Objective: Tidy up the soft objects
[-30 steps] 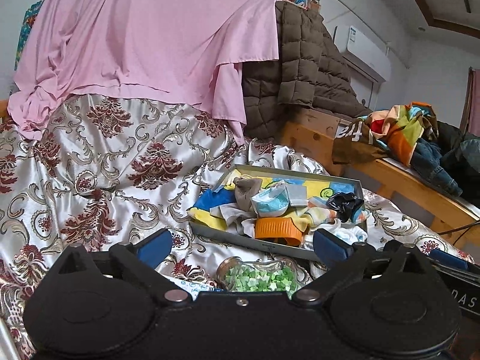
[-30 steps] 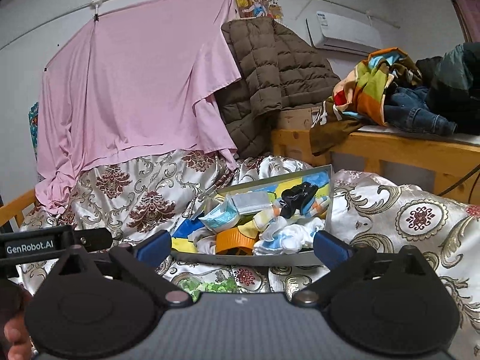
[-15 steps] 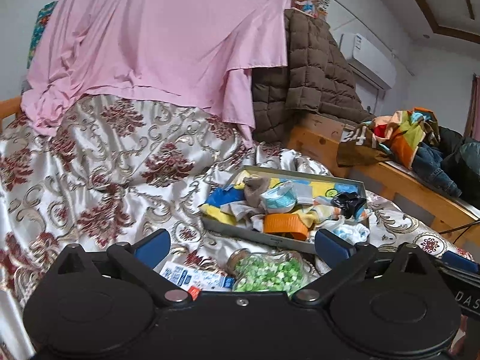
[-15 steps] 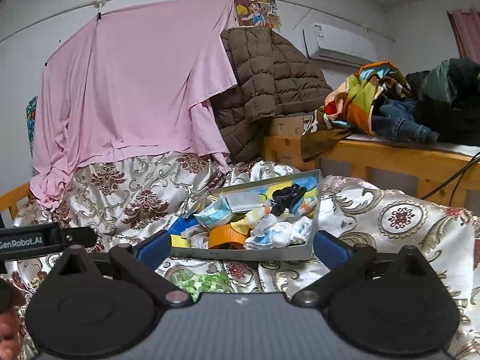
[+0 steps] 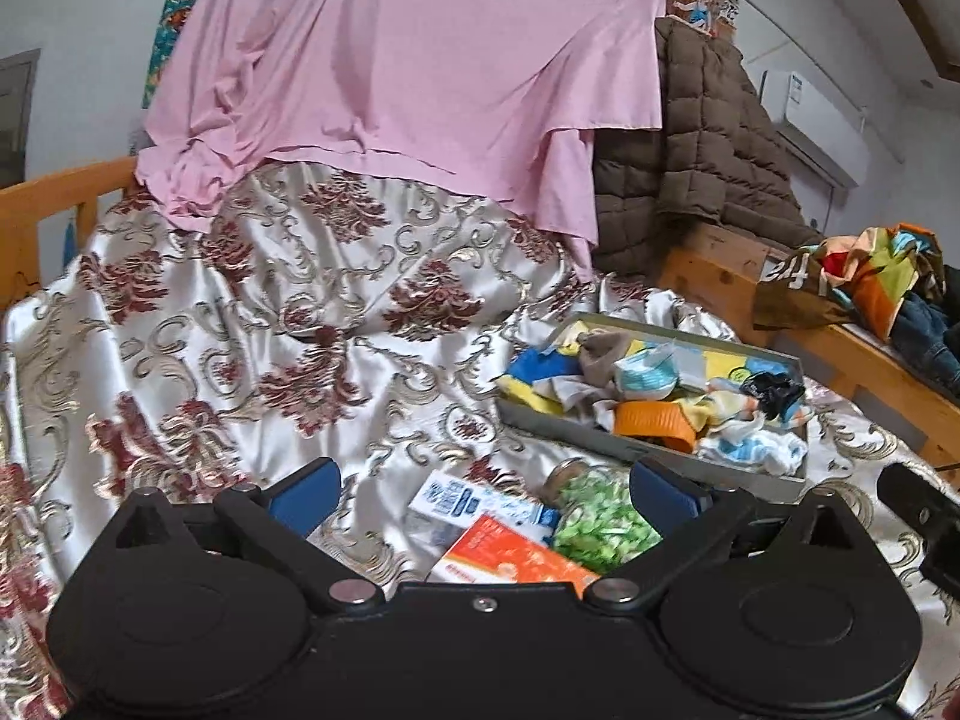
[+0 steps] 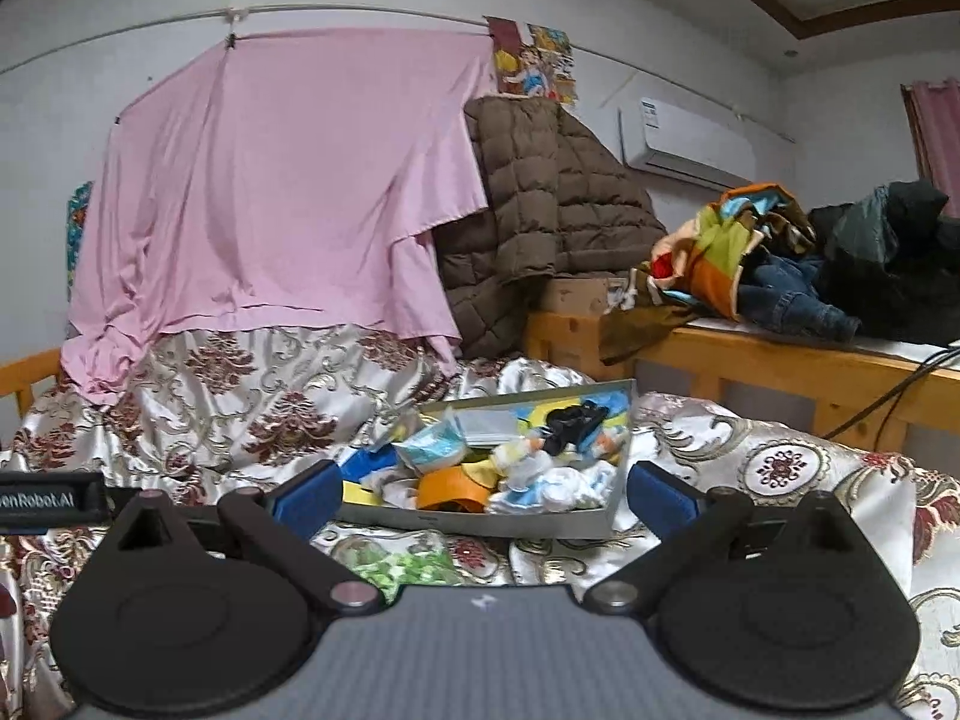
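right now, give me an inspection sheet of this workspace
surface: bed under a shiny cream bedspread with red floral print, rumpled
job's things: grey rectangular tray heaped with small soft cloth items and an orange ring
clutter: jar of green pieces, orange box, white-blue carton beside the tray
grippers: left gripper and right gripper both open, empty
cables: black cable over the wooden bench
surroundings: hanging pink sheet, brown quilted jacket, clothes pile, air conditioner
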Demonstrator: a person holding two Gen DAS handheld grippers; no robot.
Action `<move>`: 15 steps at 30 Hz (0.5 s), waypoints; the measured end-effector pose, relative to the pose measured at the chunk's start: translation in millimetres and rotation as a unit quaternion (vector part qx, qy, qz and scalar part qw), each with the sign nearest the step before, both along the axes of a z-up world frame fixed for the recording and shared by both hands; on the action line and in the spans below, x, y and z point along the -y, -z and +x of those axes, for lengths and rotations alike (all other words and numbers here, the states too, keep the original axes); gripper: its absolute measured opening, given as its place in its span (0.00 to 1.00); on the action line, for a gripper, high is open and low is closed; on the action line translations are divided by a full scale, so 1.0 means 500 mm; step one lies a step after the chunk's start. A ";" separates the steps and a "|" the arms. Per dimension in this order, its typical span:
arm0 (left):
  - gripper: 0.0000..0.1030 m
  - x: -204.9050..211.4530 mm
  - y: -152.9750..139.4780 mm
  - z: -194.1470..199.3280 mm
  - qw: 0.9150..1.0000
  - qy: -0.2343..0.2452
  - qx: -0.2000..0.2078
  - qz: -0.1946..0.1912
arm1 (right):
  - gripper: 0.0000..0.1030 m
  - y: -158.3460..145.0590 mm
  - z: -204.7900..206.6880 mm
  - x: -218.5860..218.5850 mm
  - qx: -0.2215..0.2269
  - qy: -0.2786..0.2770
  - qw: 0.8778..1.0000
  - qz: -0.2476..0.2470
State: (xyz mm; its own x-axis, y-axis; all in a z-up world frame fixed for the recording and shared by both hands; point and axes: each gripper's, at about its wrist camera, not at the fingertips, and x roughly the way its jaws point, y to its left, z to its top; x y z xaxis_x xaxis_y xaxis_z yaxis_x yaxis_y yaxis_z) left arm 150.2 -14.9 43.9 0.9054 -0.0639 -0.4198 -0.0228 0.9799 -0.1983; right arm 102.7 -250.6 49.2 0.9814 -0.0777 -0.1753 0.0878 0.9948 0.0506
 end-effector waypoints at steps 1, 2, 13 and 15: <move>0.99 -0.001 0.002 -0.005 1.000 -0.003 -0.001 0.001 | 1.00 0.002 -0.002 -0.004 -0.003 -0.001 1.000 0.001; 0.99 -0.003 0.005 -0.012 1.000 -0.006 -0.003 0.002 | 1.00 0.003 -0.004 -0.008 -0.007 -0.002 1.000 0.004; 0.99 -0.016 0.048 -0.061 0.999 -0.025 -0.039 0.003 | 1.00 0.026 -0.045 -0.041 -0.052 0.000 0.999 -0.007; 0.99 -0.017 0.054 -0.071 0.999 -0.027 -0.043 0.003 | 1.00 0.028 -0.050 -0.044 -0.053 0.001 0.999 -0.012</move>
State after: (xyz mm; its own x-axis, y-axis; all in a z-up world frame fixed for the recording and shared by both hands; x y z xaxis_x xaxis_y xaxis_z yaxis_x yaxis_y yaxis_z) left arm 114.8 -6.3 16.7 0.8685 -0.0136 -0.4956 -0.0914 0.9781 -0.1870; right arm 77.5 -228.5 35.3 0.9571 -0.0848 -0.2770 0.0932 0.9955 0.0172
